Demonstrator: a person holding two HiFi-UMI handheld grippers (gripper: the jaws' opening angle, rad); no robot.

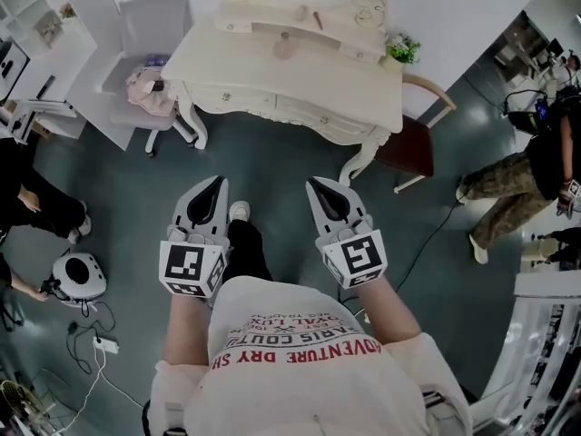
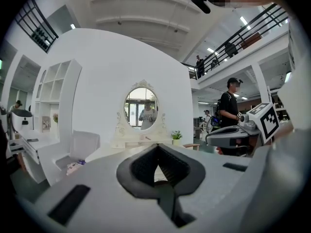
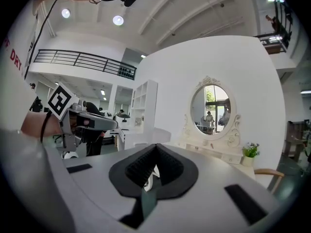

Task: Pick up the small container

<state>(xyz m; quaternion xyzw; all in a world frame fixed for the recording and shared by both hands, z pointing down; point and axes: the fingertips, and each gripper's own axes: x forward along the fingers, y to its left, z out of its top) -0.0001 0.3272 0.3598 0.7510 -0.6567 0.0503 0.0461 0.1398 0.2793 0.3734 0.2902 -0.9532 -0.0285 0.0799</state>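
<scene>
A small round pale container [image 1: 284, 45] sits on the upper ledge of the cream dressing table [image 1: 236, 71], beside a thin reddish stick [image 1: 318, 20]. Both grippers hang at waist height over the dark floor, well short of the table. The left gripper [image 1: 219, 182] has its jaws shut, with nothing between them. The right gripper [image 1: 313, 184] is likewise shut and empty. In the left gripper view the left gripper [image 2: 156, 147] points at the table and its oval mirror [image 2: 141, 108]. In the right gripper view the right gripper [image 3: 156, 147] faces the same mirror [image 3: 210, 111] from the left.
A small potted plant [image 1: 402, 48] stands on the table's right corner. A white chair with pink cloth [image 1: 150, 84] is left of the table, a wooden chair [image 1: 413, 142] right. People stand at the right [image 1: 513, 184] and left [image 1: 36, 203]. A round white device [image 1: 77, 276] and cables [image 1: 102, 343] lie on the floor.
</scene>
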